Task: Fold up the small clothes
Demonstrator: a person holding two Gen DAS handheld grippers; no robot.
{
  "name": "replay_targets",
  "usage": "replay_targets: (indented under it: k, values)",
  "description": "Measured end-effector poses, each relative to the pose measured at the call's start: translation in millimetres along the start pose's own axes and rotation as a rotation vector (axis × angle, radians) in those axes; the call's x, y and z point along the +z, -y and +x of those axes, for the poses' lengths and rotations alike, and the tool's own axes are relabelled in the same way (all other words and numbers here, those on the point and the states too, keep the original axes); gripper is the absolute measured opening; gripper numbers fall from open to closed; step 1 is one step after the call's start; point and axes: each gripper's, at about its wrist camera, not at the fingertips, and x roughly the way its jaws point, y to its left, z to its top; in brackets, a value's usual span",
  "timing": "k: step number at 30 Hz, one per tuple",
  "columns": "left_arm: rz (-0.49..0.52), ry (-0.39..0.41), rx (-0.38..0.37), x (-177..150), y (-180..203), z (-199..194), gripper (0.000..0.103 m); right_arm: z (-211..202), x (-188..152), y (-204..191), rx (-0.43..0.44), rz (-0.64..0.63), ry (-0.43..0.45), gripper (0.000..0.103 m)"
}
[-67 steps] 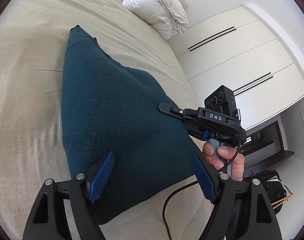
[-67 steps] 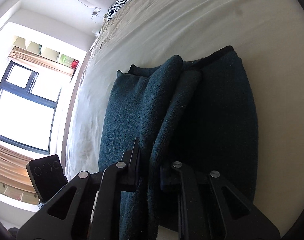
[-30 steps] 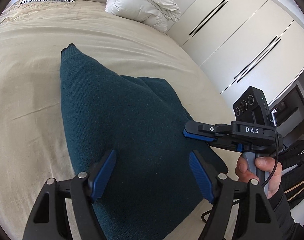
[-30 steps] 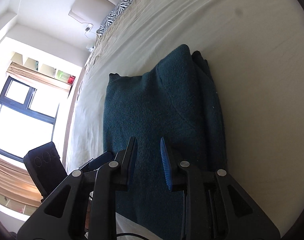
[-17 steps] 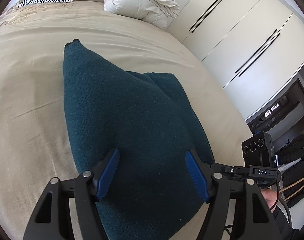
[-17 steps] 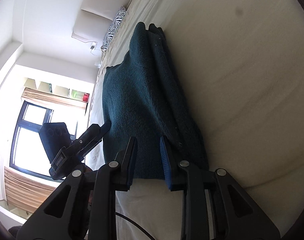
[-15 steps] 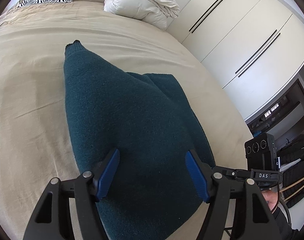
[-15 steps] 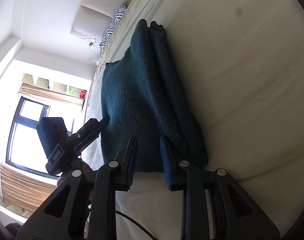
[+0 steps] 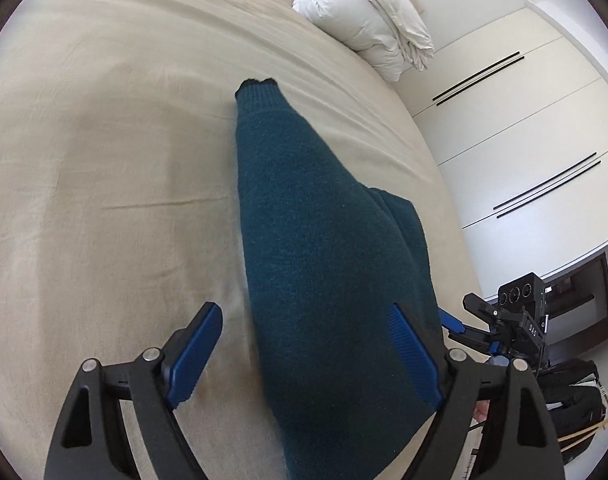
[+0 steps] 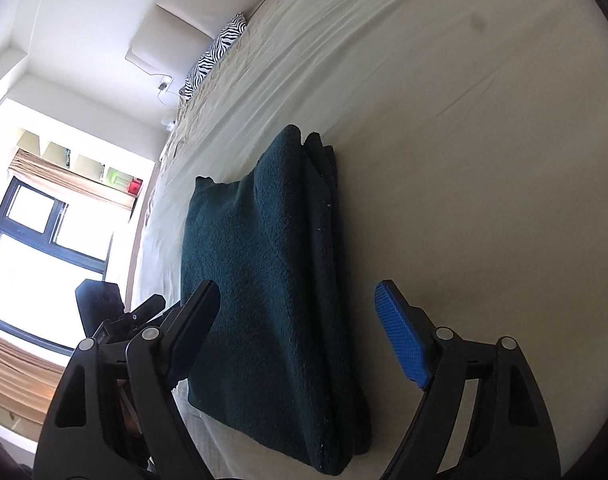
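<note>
Teal knit sweater folded in layers, flat on beige bed; lies between spread fingers of left tool and right tool; both jaws opening, pads off cloth.

The right gripper is opening, its blue pads clear of the folded teal sweater, which lies flat between them on the beige bed sheet. The left gripper sits near left. A zebra-print pillow lies far, a window left.
</note>
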Motion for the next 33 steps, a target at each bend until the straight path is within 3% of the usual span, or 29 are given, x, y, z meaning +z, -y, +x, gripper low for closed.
replay_targets:
  k: [2, 6, 9, 10, 11, 13, 15, 20, 24, 29, 33]
  values:
    - [-0.044, -0.035, -0.036, 0.0, -6.2, 9.9, 0.086, 13.6, 12.2, 15.5, -0.001, 0.051, -0.044, 0.079]
    - [-0.02, -0.077, -0.05, 5.3, 6.6, 23.6, 0.086, 33.9, 24.8, 14.4, 0.035, 0.061, -0.076, 0.072]
    - [0.003, -0.098, 0.001, 8.5, 12.2, 35.3, 0.081, 57.3, 27.8, 2.7, 0.029, 0.012, -0.147, 0.06]
    - [-0.002, -0.095, 0.016, 10.0, 11.5, 36.6, 0.079, 65.4, 27.8, -1.6, 0.013, -0.008, -0.166, 0.057]
    - [-0.016, -0.091, 0.021, 11.4, 9.9, 36.9, 0.068, 70.9, 28.7, -4.7, -0.005, -0.019, -0.178, 0.055]
    - [-0.053, -0.103, 0.009, 13.4, 4.7, 39.0, 0.06, 75.4, 28.9, -9.9, -0.039, -0.027, -0.188, 0.041]
    - [-0.024, -0.104, 0.042, 13.2, 12.3, 38.5, 0.051, 78.3, 28.1, -17.0, -0.076, -0.043, -0.185, 0.032]
    - [0.097, -0.082, 0.164, 8.6, 45.5, 24.6, 0.041, 74.6, 7.3, -71.7, -0.323, -0.254, -0.121, 0.022]
    - [0.146, -0.049, 0.204, -1.1, 66.4, -8.8, 0.04, 62.5, -16.1, -120.2, -0.431, -0.38, -0.063, 0.021]
    - [0.228, 0.012, 0.223, -31.9, 83.2, -85.2, 0.04, 27.7, -64.5, -181.3, -0.428, -0.479, 0.001, 0.021]
    - [0.285, 0.032, 0.259, -75.9, 85.6, -141.9, 0.041, 2.0, -120.7, -224.8, -0.4, -0.551, 0.022, 0.021]
